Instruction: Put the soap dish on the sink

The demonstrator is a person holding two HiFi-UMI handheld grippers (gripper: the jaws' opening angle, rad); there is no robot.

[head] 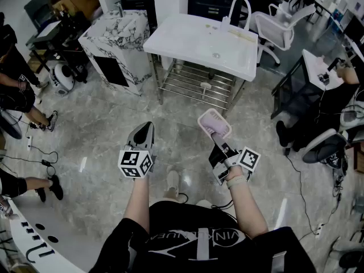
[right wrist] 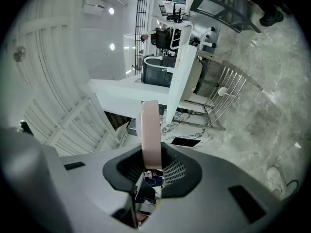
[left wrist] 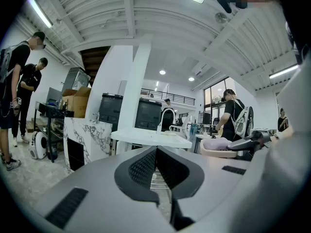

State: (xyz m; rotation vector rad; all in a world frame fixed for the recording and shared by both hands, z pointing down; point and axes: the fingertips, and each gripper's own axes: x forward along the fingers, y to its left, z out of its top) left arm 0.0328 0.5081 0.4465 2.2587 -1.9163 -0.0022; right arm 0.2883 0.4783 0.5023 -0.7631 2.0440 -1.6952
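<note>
The pink soap dish [head: 214, 123] is held edge-on above the floor, with my right gripper [head: 216, 136] shut on its near rim. In the right gripper view the dish [right wrist: 150, 129] stands up between the jaws of the right gripper [right wrist: 151, 165]. The white sink [head: 199, 43] with its arched tap [head: 239, 5] stands ahead, well apart from the dish. My left gripper [head: 145, 129] hangs beside the right one, shut and empty. In the left gripper view its pads [left wrist: 146, 166] meet, and the sink [left wrist: 150, 137] and the dish [left wrist: 217, 146] show beyond.
A marble-patterned cabinet [head: 116, 37] stands left of the sink, and a wire rack [head: 196, 82] sits under it. White chairs [head: 277, 27] and a desk [head: 321, 67] are on the right. People stand at the left [head: 17, 92]. Cables lie on the marble floor.
</note>
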